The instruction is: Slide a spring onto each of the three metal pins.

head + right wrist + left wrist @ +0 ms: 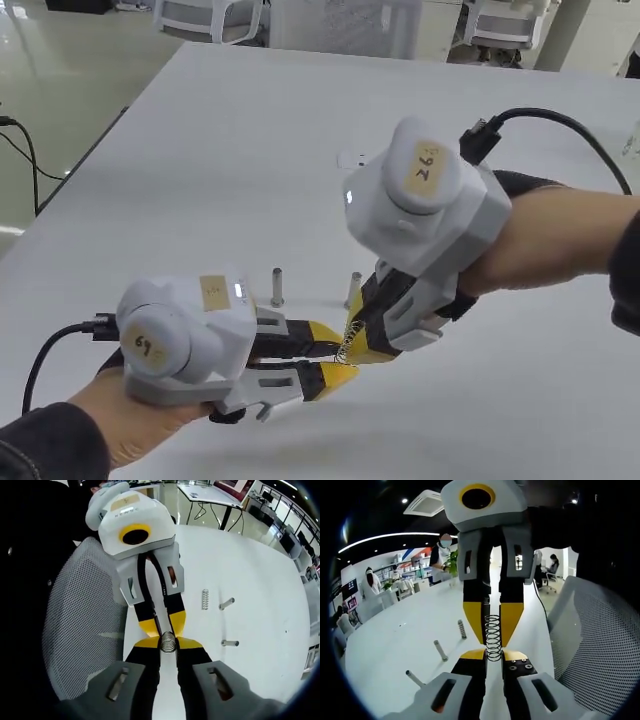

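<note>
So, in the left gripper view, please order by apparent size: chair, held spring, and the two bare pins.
1. chair
2. held spring, though nearness to the camera makes it look big
3. near pin and middle pin: they look alike, so I do not rank them

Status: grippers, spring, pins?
Left gripper and right gripper both shut on spring. One loaded pin, two bare pins. Nothing blocks them.
</note>
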Demonstrator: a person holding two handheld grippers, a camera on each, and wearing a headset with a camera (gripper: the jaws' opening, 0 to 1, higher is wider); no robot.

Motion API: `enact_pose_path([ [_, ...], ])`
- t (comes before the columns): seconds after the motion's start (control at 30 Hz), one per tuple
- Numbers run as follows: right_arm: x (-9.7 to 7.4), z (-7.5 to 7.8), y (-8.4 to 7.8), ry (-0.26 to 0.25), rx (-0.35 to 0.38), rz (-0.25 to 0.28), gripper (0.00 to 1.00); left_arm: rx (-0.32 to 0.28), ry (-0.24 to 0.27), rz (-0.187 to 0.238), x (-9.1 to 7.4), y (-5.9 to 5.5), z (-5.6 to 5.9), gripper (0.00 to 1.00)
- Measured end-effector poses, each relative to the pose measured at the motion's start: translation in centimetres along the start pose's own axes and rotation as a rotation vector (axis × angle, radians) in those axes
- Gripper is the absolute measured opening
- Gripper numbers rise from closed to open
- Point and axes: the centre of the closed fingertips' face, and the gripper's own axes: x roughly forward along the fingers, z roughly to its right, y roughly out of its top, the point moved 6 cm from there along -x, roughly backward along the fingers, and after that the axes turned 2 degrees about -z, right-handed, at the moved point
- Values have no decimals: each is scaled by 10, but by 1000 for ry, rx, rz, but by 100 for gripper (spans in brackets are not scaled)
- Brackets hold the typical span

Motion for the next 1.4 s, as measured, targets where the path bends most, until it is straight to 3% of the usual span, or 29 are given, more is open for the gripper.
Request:
enact_pose_path([
  [0.4, 3, 4, -4, 0, 6, -29, 13, -24, 8, -2, 1, -5, -2, 14],
  [0.73, 2, 10, -7, -9, 16, -40, 13, -77, 41, 3, -7, -12, -8, 31],
  [1.03, -1, 18, -12, -27, 26, -52, 13, -111, 101, 3, -19, -20, -18, 45],
  [1.4, -7, 26, -15, -46, 41, -55, 13, -145, 173, 3, -39, -31, -28, 55],
])
